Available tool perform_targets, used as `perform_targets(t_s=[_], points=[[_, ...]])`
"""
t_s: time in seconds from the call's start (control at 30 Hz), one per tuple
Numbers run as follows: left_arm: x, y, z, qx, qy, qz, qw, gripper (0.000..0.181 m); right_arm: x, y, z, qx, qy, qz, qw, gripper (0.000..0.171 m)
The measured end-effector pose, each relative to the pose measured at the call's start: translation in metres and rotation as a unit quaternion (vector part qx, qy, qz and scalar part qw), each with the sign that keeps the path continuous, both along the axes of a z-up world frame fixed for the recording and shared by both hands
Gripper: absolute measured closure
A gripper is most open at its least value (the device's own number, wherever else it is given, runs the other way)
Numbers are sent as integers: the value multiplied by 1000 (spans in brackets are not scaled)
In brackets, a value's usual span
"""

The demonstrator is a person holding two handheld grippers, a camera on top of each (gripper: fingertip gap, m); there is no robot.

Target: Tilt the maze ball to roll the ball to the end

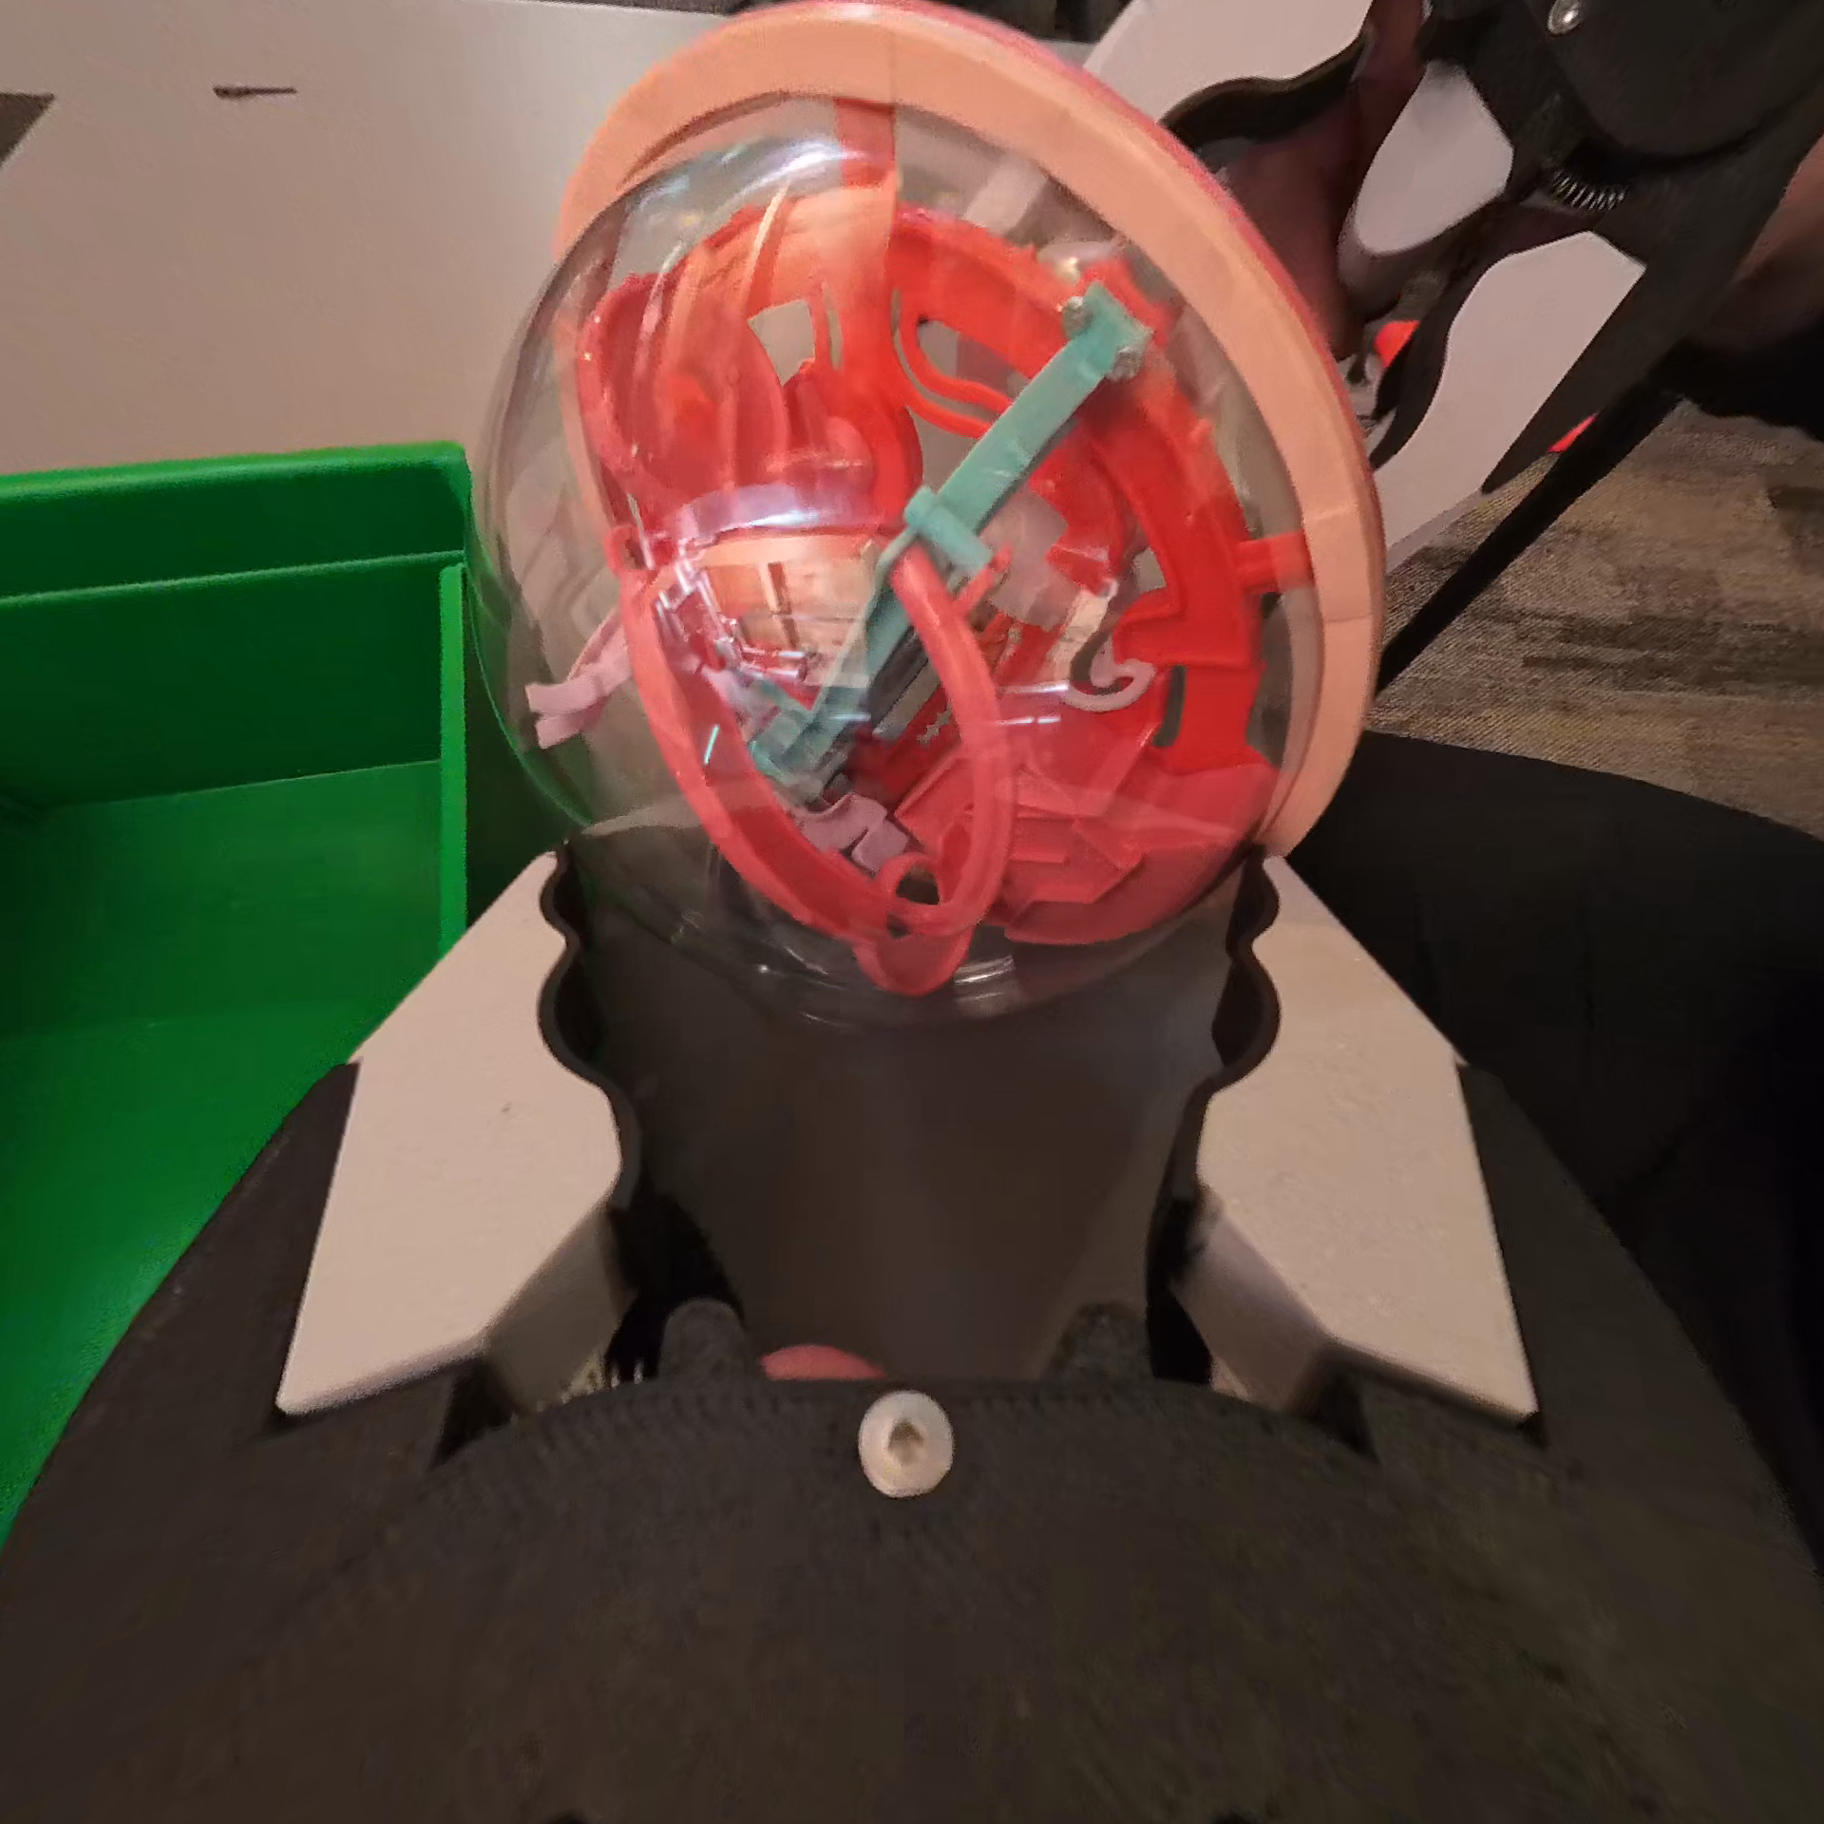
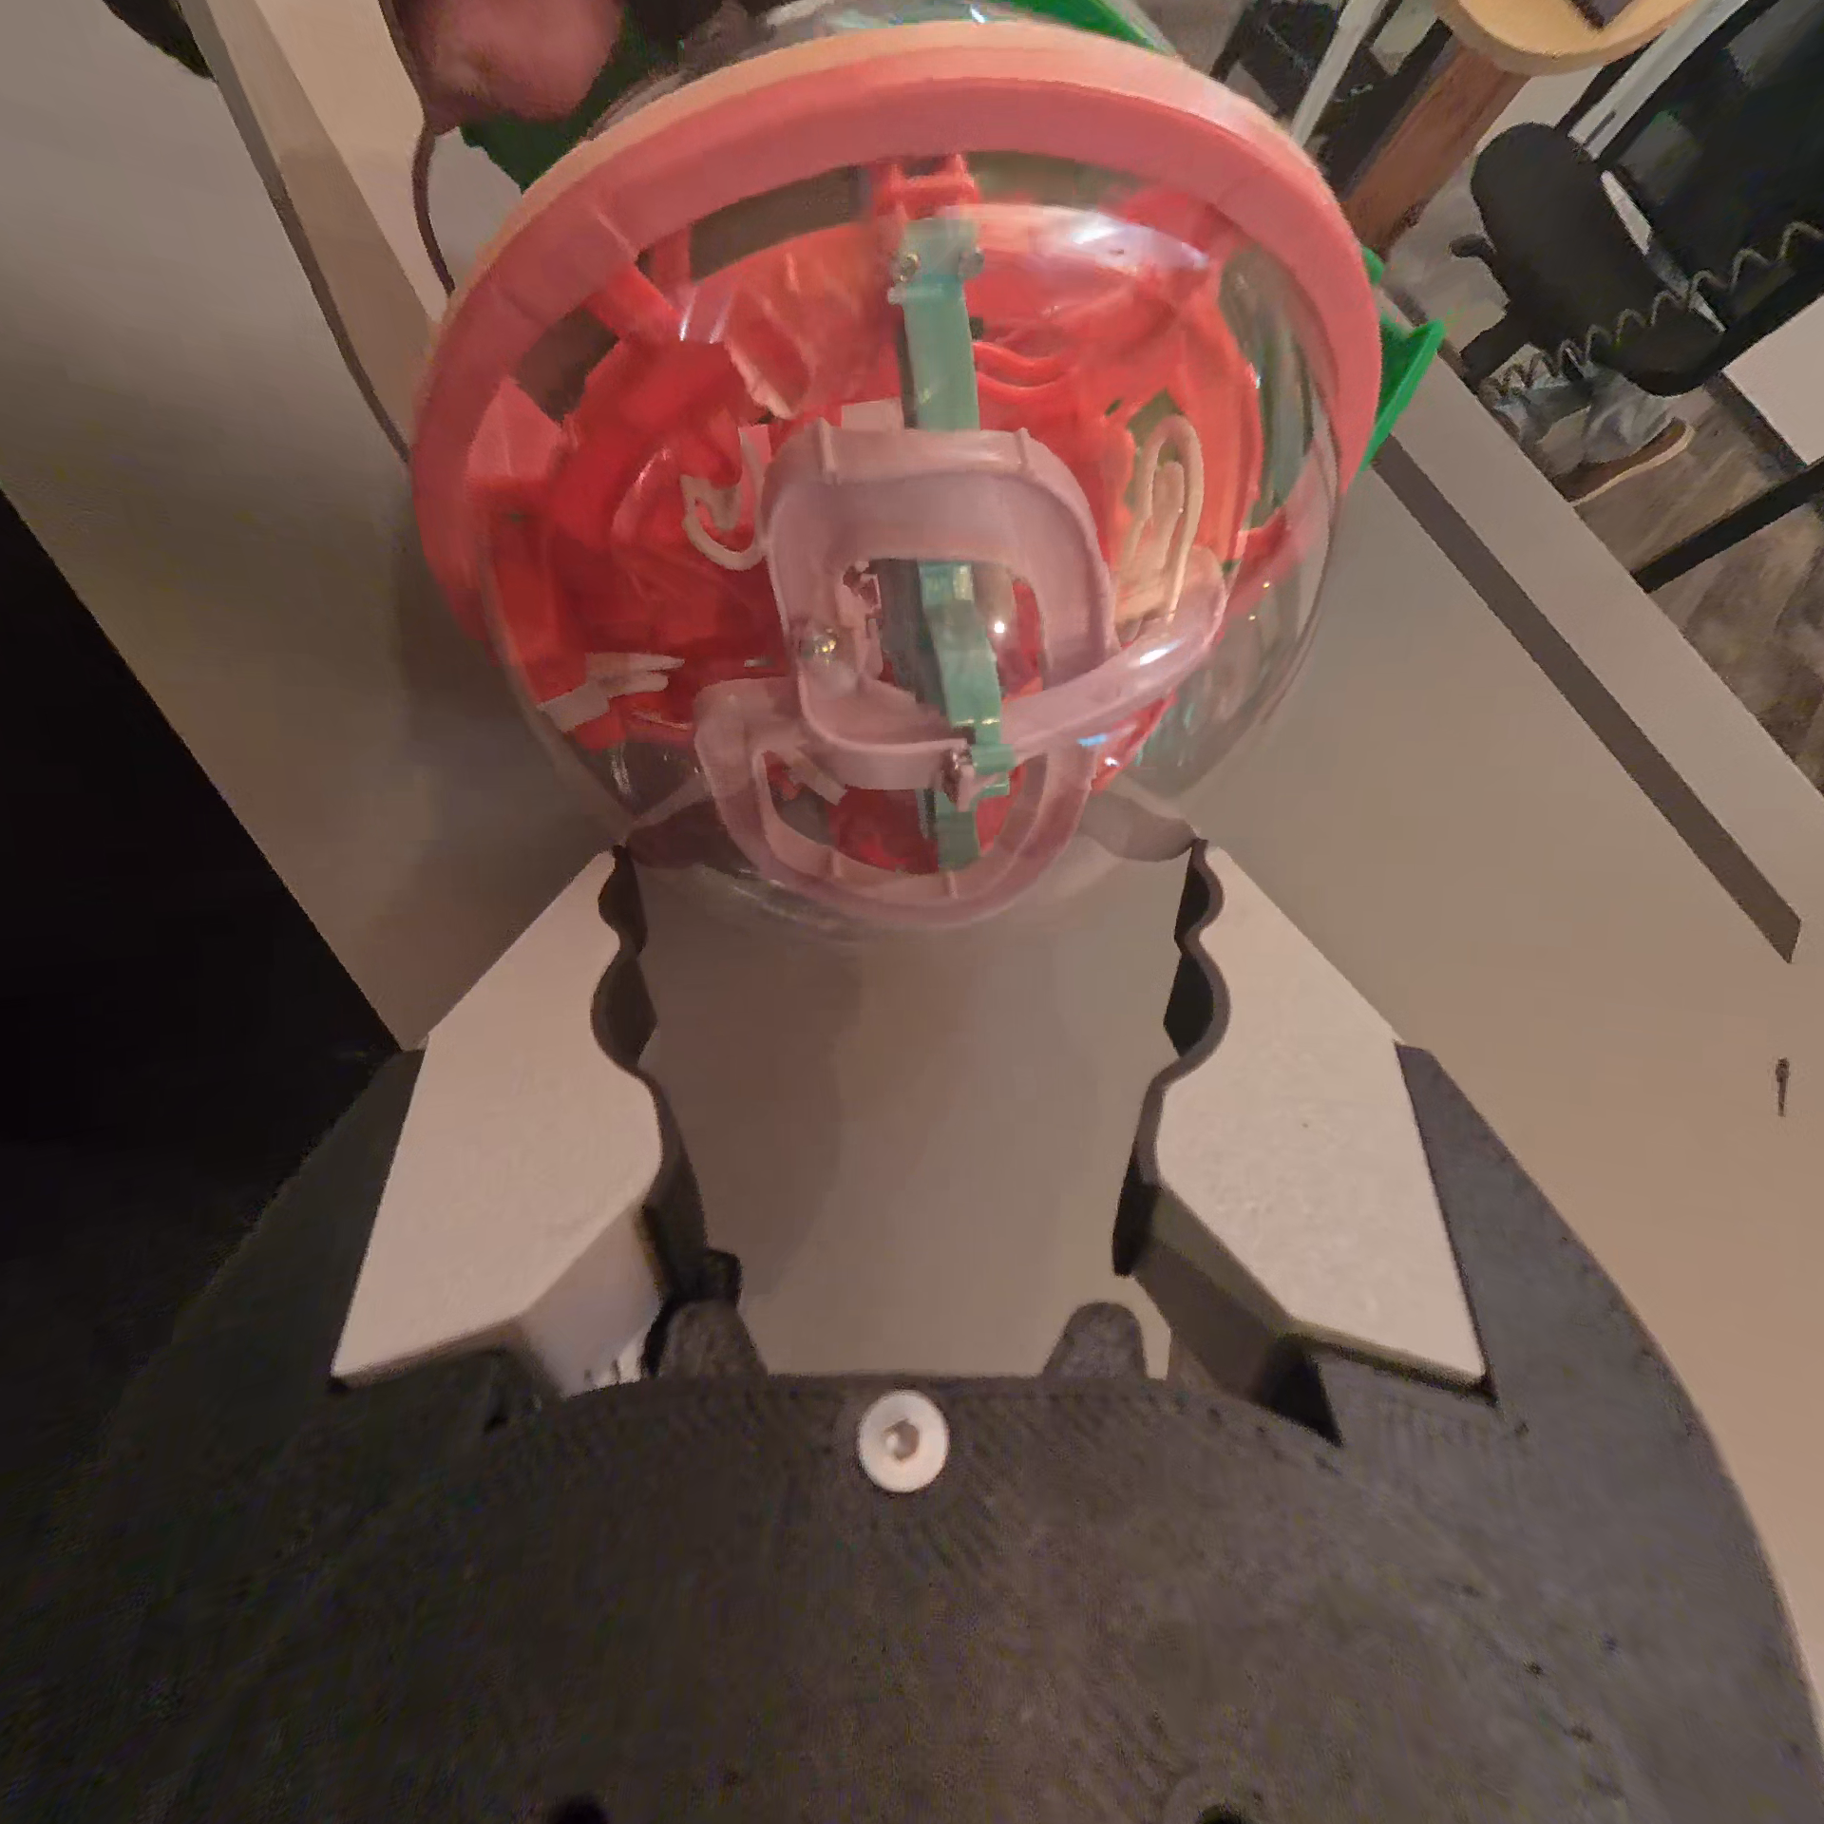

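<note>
The maze ball (image 1: 918, 553) is a clear sphere with a pink equator ring, red tracks and a teal bar inside. It is held up off the table between both grippers, with the ring tilted. My left gripper (image 1: 913, 888) is shut on its lower part, the fingertips (image 1: 558, 878) against the shell. My right gripper (image 2: 906, 869) is shut on the opposite side of the maze ball (image 2: 888, 513). It also shows in the left wrist view (image 1: 1579, 197) at the upper right. A small steel ball (image 2: 817, 644) sits in a pale clear track near the sphere's middle.
A green bin (image 1: 227, 790) stands just left of the sphere on the white table (image 1: 197, 296), and a corner of it (image 2: 1402, 365) shows behind the ball. The table edge (image 2: 1579, 711) runs on the right, with carpet (image 1: 1629, 612) and a black chair (image 2: 1559, 217) beyond.
</note>
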State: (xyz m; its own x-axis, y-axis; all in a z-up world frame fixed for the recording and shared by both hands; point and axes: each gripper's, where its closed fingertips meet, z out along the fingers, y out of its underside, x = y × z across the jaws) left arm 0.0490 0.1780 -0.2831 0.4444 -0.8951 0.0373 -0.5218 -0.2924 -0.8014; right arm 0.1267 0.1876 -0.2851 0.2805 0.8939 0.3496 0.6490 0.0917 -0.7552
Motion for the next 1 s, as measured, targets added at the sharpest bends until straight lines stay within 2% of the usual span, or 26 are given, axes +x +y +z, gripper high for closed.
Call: perform_targets(t_s=[0.5,0.8,1.0], points=[[14,-7,-18,-93,-57,21,994,54,8,1,22,-72,-58,72,993,67],[15,-8,-21,-102,-53,16,993,54,9,0,28,-97,-4,74,992,68],[15,-8,-21,-104,-48,10,993,55,16,4,13,-160,41,48,985,58]])
